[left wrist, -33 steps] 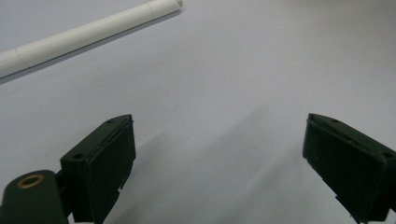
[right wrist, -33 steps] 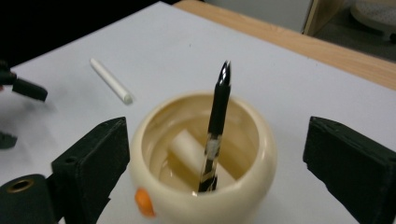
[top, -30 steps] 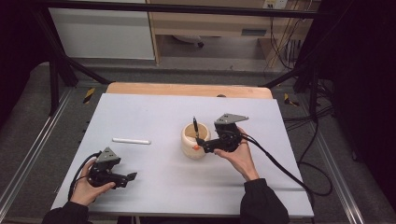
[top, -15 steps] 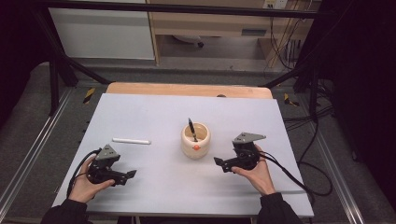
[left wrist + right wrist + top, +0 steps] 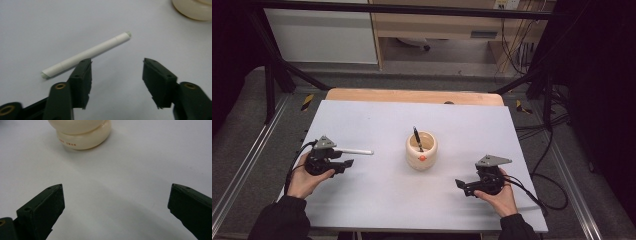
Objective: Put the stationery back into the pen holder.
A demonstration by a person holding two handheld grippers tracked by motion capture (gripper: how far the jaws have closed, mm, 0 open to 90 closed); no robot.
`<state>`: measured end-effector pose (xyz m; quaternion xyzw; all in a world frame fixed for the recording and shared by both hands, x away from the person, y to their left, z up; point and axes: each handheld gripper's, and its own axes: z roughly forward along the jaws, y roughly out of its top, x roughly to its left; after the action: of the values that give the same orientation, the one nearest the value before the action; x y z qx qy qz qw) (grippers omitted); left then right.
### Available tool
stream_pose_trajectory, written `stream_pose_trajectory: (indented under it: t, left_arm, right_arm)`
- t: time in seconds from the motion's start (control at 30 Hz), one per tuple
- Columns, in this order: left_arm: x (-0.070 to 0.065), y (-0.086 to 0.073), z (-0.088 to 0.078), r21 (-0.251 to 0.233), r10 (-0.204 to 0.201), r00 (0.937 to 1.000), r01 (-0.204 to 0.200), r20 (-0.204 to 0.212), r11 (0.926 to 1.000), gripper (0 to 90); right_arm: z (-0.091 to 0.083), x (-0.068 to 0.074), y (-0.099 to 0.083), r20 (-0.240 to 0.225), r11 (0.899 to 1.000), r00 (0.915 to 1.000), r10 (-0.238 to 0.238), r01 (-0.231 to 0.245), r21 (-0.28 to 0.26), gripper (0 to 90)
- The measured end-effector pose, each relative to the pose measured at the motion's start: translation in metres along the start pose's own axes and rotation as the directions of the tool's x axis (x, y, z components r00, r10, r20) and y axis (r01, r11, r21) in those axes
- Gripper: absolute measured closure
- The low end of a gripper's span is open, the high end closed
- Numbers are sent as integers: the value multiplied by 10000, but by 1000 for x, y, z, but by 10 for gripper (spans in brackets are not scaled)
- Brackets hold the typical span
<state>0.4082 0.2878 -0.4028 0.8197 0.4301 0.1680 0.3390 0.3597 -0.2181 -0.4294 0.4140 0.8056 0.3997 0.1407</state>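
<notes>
Left gripper [image 5: 116, 75], jaws just narrowed but empty, is positioned just short of the white cylindrical stick [image 5: 86, 54], left of the cream ceramic cup [image 5: 421, 150]. Right gripper [image 5: 116, 202] is held wide, empty, right of the cup.

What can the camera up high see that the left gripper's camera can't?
High view: the black pen standing in the cream cup, the right gripper, the person's hands. Left gripper view: the white stick's greenish ends, and the left gripper with jaws apart, nothing between them, just short of it. Both: stick, cup, white table.
</notes>
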Motion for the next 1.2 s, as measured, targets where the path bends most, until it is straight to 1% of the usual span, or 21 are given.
stream_pose_trajectory:
  t: [0.13,0.27,0.37,0.5,0.53,0.57,0.63,0.7,0.77,0.93,1.03,1.13,1.2]
  left_arm:
    - [10,12,8,262,-318,9991,325,-296,9991,571]
    - [20,20,19,680,-272,9973,318,-676,9972,686]
    - [26,21,28,663,-564,9952,618,-800,9959,766]
    - [32,21,41,732,-780,9919,855,-1006,9936,846]
    - [33,21,44,709,-795,9912,873,-1062,9937,863]
    - [34,21,47,608,-921,9900,990,-1072,9932,876]
    - [35,21,53,538,-1069,9886,1131,-1063,9921,891]
    - [35,20,58,719,-973,9885,1061,-1162,9918,893]
    - [35,19,61,790,-935,9882,1035,-1213,9915,894]
    - [34,16,60,909,-888,9902,988,-1081,9909,894]
    - [31,15,59,1013,-707,9919,815,-1055,9915,894]
    - [28,13,56,965,-593,9938,684,-942,9930,895]
    - [26,10,56,1040,-496,9951,584,-850,9929,894]
  right_arm:
    - [-1,-3,-5,103,10000,9999,91,-91,-13,15]
    - [-2,-4,-6,96,9999,9999,127,-127,23,15]
    - [-1,-3,-7,86,9999,9999,104,-104,21,18]
    - [1,-3,-7,75,9999,10000,42,-43,98,19]
    - [1,-3,-7,81,9999,10000,59,-60,106,19]
    - [1,-3,-7,66,9999,10000,48,-48,89,19]
    - [0,-3,-7,45,10000,10000,32,-33,92,20]
    - [0,-3,-7,41,10000,10000,50,-51,79,20]
    - [0,-3,-7,36,10000,10000,36,-36,88,20]
    - [1,-2,-7,34,10000,10000,74,-75,58,21]
    - [0,-2,-7,46,10000,10000,46,-46,61,22]
    - [0,-3,-7,44,10000,10000,44,-45,57,22]
    - [0,-2,-7,42,10000,10000,70,-71,69,22]
